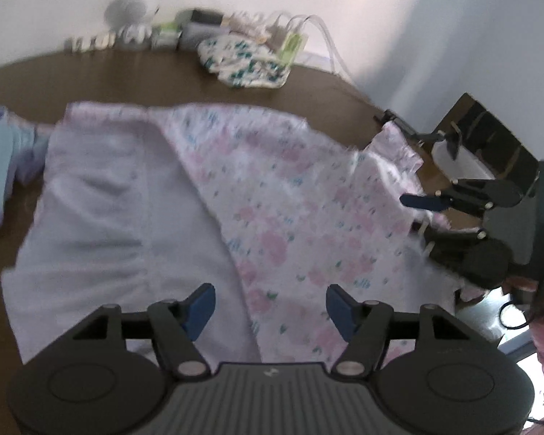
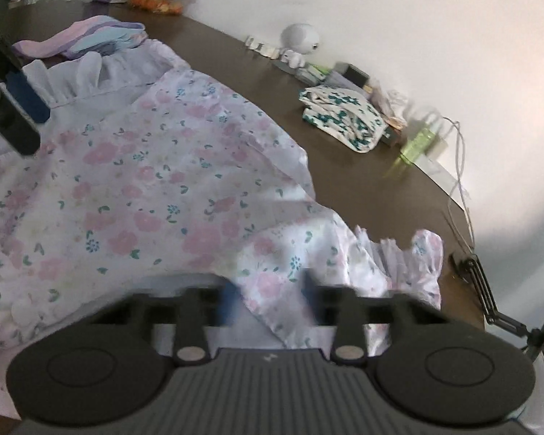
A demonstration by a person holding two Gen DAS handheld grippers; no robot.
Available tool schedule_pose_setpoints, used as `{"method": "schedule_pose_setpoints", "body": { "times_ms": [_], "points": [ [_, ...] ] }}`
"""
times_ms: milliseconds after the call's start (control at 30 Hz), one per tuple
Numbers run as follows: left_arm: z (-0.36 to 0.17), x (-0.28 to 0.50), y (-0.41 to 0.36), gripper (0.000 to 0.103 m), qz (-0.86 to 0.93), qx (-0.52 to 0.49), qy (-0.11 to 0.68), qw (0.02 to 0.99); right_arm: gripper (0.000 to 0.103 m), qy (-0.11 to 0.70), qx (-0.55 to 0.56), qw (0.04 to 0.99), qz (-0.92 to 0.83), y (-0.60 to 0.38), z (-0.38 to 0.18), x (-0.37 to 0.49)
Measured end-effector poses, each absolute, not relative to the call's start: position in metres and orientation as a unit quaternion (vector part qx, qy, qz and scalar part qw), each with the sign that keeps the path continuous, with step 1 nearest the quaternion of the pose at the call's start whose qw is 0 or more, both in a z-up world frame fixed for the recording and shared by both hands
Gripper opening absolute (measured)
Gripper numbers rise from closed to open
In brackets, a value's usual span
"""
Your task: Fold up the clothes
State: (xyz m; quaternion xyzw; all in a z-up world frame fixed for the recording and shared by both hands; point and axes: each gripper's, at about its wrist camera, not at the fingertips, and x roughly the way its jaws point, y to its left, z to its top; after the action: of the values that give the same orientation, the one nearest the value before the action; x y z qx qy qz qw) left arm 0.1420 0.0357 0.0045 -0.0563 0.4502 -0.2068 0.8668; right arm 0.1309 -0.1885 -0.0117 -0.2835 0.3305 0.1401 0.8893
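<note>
– On the brown table (image 1: 134,72), how far had we got with the folding?

– Partway, by our judgement. The biggest thing on the table was the floral garment (image 1: 272,199), and it lay opened out across the table's middle, not yet a neat stack. It looked to us like the piece in hand.

– And what seemed finished?

– Two smaller bundles. A green-print cloth (image 1: 243,61) sat folded near the table's far edge, and a pastel pile (image 1: 3,166) lay at the table's left end, just beside the floral garment. We took both as done, though the blur hid how tidy they were.

– How did the floral one look?

– Thin and soft, white to lilac with pink flowers and small teal sprigs. One side showed a plain lilac panel (image 1: 90,199), perhaps a side turned over or the inside; we could not tell which. A ruffled edge (image 2: 409,264) bunched up toward the table's right end. It was creased, so we judged it needed smoothing and its main folds.

– What about our grippers?

– Our left gripper (image 1: 270,306) hung over the garment at the table's near edge, pads well apart and holding nothing. Our right gripper (image 2: 268,301) was smeared by blur. Its pads looked apart with a fold of the floral cloth between them, and we saw no pinch on it.
</note>
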Motion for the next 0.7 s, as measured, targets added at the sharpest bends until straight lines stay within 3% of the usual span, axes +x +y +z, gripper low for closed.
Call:
{"method": "schedule_pose_setpoints", "body": {
  "times_ms": [33, 100, 333, 400, 433, 500, 700],
  "points": [
    [0.002, 0.137, 0.038, 0.061, -0.205, -0.055, 0.445, 0.87, 0.0, 0.332, -0.289, 0.887, 0.141, -0.187, -0.011, 0.13],
    [0.001, 0.133, 0.04, 0.047, -0.201, -0.042, 0.44, 0.874, 0.0, 0.33, -0.318, 0.879, 0.135, -0.185, -0.011, 0.123],
    [-0.001, 0.13, 0.049, 0.044, -0.192, -0.051, 0.431, 0.88, 0.001, 0.344, -0.354, 0.851, 0.178, -0.195, 0.002, 0.083],
    [-0.001, 0.129, 0.048, 0.046, -0.192, -0.051, 0.429, 0.881, 0.013, 0.344, -0.334, 0.859, 0.181, -0.198, 0.0, 0.08],
    [-0.001, 0.129, 0.049, 0.047, -0.194, -0.057, 0.43, 0.88, 0.034, 0.344, -0.318, 0.865, 0.18, -0.202, 0.002, 0.079],
    [-0.001, 0.131, 0.054, 0.055, -0.201, -0.08, 0.436, 0.874, 0.051, 0.344, -0.261, 0.884, 0.181, -0.217, 0.011, 0.077],
    [0.003, 0.138, 0.064, 0.059, -0.214, -0.131, 0.441, 0.862, 0.051, 0.347, -0.064, 0.923, 0.154, -0.282, 0.035, 0.075]
  ]
}}
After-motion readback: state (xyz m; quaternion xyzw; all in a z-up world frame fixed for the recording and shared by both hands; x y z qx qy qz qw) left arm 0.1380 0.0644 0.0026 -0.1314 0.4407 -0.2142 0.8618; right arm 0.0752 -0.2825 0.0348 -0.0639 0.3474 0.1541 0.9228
